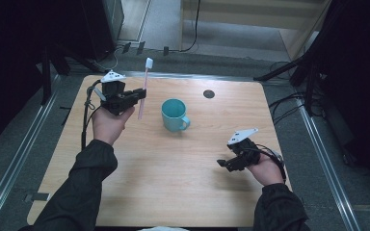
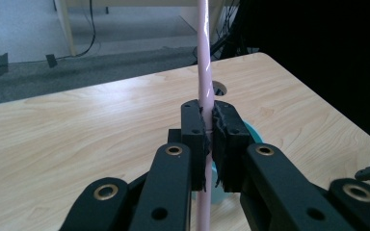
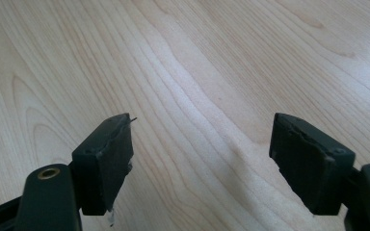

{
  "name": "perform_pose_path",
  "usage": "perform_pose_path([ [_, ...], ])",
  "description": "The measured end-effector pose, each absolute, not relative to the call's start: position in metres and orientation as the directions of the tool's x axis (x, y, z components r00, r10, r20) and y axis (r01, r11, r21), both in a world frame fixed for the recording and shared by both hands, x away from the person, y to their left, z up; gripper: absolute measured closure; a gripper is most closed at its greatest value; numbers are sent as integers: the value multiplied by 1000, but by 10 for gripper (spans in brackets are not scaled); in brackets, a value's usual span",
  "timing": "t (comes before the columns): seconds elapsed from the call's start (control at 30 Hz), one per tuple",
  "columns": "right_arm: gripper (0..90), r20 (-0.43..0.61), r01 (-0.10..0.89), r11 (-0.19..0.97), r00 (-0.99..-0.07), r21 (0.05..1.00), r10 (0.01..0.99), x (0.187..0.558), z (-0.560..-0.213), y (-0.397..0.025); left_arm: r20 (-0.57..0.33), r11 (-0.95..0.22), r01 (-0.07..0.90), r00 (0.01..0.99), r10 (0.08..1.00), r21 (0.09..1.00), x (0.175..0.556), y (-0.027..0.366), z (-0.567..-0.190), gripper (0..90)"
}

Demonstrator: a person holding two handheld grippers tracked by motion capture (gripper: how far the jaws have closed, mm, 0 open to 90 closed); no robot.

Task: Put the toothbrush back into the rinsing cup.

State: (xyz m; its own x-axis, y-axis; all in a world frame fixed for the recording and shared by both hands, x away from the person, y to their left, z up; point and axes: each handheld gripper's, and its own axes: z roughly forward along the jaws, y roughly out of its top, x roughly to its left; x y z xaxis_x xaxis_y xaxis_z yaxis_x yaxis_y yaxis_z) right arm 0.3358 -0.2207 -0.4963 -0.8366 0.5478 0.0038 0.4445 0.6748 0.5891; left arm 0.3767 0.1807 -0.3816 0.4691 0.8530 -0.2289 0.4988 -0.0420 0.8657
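A pink toothbrush [image 1: 144, 86] with a white head stands nearly upright above the table's left side, and my left gripper [image 1: 140, 95] is shut on its handle. In the left gripper view the pink handle [image 2: 204, 72] runs up between the closed jaws, with my left gripper [image 2: 210, 134] in front of a teal rim. A teal mug [image 1: 174, 114] stands upright mid-table, just right of the toothbrush, handle toward the right. My right gripper [image 1: 224, 165] hovers low over the front right of the table, open and empty; bare wood lies between the spread jaws of the right gripper [image 3: 202, 144].
The wooden table [image 1: 173, 183] has a round dark cable hole [image 1: 209, 94] near its back edge. Cables trail from both grippers. Beyond the table's back edge are floor rails, cables and dark stands.
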Motion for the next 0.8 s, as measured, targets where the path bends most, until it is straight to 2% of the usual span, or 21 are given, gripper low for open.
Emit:
perform_pose_path([
  [0.33,232,11,448,676,-838,586,545,335,-497,-220,-200,-70,456,517,832,887,391,148,-365,842],
  [0.8,231,9,452,665,-831,594,557,330,-496,-223,-202,-71,450,529,824,890,415,113,-374,842],
])
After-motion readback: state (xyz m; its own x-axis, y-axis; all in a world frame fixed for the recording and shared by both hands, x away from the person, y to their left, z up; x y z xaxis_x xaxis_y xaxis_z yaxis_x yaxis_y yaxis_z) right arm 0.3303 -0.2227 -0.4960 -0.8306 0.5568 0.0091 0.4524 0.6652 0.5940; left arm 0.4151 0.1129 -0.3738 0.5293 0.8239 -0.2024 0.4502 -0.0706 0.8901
